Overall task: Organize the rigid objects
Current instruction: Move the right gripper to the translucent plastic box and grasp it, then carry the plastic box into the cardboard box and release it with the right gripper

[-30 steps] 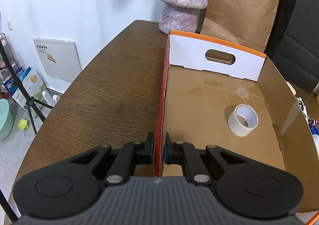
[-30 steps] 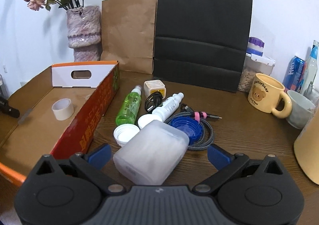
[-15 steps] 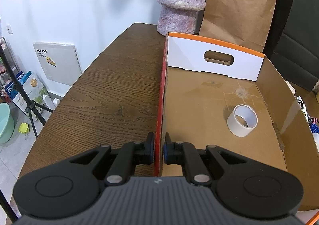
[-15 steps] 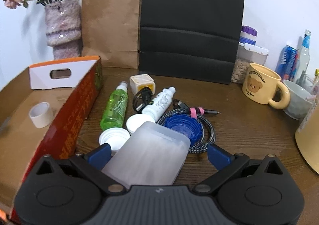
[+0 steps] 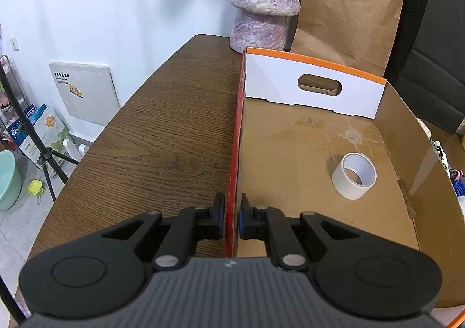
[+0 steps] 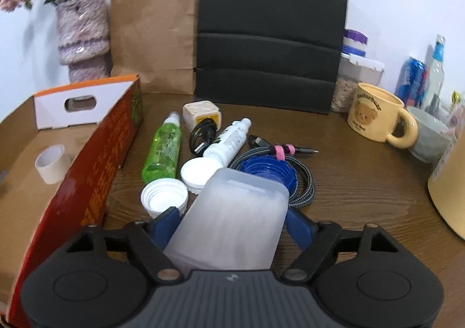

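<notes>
Dark wood-grain tabletop (image 6: 363, 182) fills both views, white wall behind; on it, in the right wrist view, a frosted translucent plastic box (image 6: 229, 220), rectangular with rounded corners, lies between the fingers of the right gripper (image 6: 232, 226); the jaws have just been closing and the blue pads now sit against its two sides, though how firmly they press I cannot tell. Just beyond it lie a ribbed white cap (image 6: 164, 197), a second white lid (image 6: 199, 171), a blue scalloped lid (image 6: 270, 172) ringed by a braided cable (image 6: 305, 182) with a pink tie, a green translucent spray bottle (image 6: 164, 150) and a white bottle (image 6: 229, 142) whose print is too small to read. Further right stands a yellow mug (image 6: 375, 116) with a bear and small lettering I cannot make out. Left of the pile sits the cardboard box (image 5: 319, 136), red outer wall with yellow characters, white end panel with a handle slot; a roll of white tape (image 5: 354, 175) stands on its floor. The left gripper (image 5: 231, 217) is clamped on the box's near side wall.
</notes>
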`<state>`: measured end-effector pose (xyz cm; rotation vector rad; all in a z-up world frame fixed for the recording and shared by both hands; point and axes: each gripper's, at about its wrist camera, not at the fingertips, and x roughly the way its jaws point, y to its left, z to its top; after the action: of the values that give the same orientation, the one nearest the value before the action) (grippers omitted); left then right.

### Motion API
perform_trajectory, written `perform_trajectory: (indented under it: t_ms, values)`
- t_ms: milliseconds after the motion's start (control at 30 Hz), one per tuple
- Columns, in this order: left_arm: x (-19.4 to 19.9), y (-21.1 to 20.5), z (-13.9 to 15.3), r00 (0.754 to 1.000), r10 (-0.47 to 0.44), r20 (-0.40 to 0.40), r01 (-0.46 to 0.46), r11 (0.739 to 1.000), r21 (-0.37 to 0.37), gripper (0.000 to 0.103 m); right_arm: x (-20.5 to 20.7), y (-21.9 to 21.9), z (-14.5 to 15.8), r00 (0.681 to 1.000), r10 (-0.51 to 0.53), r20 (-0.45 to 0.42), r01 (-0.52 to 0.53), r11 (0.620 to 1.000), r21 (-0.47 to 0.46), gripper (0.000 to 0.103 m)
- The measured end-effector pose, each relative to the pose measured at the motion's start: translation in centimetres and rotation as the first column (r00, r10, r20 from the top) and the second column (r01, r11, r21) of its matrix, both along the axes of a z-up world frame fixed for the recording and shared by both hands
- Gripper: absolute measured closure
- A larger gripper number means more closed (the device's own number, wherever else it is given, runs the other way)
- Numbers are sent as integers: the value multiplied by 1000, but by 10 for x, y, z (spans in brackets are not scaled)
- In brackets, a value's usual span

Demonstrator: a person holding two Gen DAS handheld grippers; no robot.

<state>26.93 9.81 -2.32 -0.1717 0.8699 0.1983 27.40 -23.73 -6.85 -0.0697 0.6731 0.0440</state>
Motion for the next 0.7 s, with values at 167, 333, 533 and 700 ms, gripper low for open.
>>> perform_trajectory:
  t_ms: [167, 333, 533, 700]
  values:
    - [0, 0, 0, 1000, 1, 0, -1, 1000, 0, 93, -7, 2, 2, 999, 36, 14, -36, 999, -9, 33]
    - [0, 0, 0, 1000, 2, 0, -2, 1000, 0, 93, -11, 1, 7, 998, 47, 40, -47, 999, 5, 35]
    - [0, 1, 1, 1000, 1, 1, -1, 1000, 1, 93, -13, -1, 13, 996, 51, 71, -52, 999, 13, 36]
    - [0, 0, 1, 1000, 3, 3, -3, 1000, 3, 93, -18, -1, 24, 991, 66, 118, -69, 997, 21, 36]
